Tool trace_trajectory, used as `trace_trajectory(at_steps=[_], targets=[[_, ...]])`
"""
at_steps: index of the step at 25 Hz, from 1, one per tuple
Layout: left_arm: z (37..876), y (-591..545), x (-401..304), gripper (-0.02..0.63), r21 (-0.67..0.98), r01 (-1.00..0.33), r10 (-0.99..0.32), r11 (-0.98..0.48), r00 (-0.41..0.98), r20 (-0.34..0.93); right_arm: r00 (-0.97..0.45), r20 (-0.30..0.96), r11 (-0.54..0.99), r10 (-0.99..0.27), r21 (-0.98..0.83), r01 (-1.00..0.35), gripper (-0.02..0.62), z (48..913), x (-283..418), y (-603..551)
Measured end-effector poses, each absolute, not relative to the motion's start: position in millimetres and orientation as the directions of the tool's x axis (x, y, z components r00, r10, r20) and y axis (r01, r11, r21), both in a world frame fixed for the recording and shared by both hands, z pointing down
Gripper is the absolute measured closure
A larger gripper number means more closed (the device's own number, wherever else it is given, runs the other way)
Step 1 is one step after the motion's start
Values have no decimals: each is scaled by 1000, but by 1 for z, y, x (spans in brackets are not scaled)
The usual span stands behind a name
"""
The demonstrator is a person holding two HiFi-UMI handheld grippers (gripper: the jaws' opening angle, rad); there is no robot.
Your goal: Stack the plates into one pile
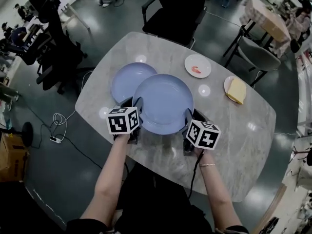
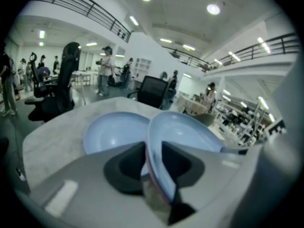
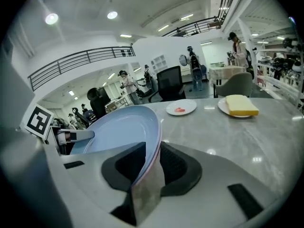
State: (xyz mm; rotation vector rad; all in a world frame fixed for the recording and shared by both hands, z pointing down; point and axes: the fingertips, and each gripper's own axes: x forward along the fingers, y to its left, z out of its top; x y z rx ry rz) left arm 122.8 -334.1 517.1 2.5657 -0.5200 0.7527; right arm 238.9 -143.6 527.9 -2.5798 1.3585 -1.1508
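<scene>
A large blue plate [image 1: 163,104] is held above the marble table [image 1: 243,145] by both grippers, one at each side of its rim. My left gripper [image 1: 137,105] is shut on the plate's left rim [image 2: 156,175]. My right gripper [image 1: 189,117] is shut on its right rim [image 3: 151,167]. A second blue plate [image 1: 127,79] lies flat on the table at the far left, and the held plate overlaps its near right edge. The left gripper view shows that lying plate [image 2: 111,134] beyond the held one [image 2: 187,132]. In the right gripper view the held plate [image 3: 118,129] tilts, with the left gripper [image 3: 71,137] at its far side.
A small white plate [image 1: 197,65] with a red scrap lies at the far middle of the table. A plate with a yellow block [image 1: 236,90] lies at the far right. A black chair [image 1: 175,9] and a grey chair [image 1: 258,55] stand beyond the table.
</scene>
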Motion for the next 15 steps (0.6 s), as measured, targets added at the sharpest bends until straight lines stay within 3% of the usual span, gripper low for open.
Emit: trace_trajectory(at_steps=[7,15], targets=[[519,-428,81,494,299,-528,-298,-795,769,565,313,603,-573,-734,-303,-761,514,527,211,-247],[548,-508,81,495,302,-513,-268,-803,765,586,345,644,-614,-683,-249,-749,511,555,209,-324]])
